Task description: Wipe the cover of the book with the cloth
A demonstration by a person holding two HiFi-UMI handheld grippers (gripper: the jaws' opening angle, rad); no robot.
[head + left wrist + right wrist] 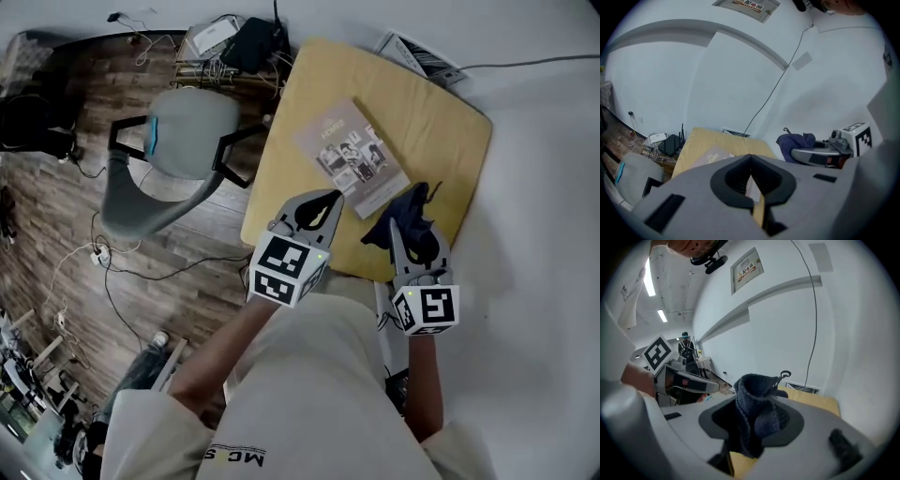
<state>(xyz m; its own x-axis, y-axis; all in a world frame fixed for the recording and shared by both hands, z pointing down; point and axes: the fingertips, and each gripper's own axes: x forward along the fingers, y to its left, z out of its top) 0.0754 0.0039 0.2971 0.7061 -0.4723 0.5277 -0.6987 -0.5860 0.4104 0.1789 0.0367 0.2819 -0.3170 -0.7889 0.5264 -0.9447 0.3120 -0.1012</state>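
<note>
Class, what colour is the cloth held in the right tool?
The cloth is dark navy blue, seen best in the right gripper view.

Bright even indoor light, ceiling strip lamps; soft shadows; fisheye bending, dark corners, blurred foreground

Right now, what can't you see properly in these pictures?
- Book: the cover print is too small to read in the head view. In the left gripper view, the left gripper hides most of it.
- Cloth: the right gripper covers its near part in the head view.
- Right gripper view: the book does not show, because the cloth and gripper body block it.
- Table: both grippers hide its near edge in the head view.
</note>
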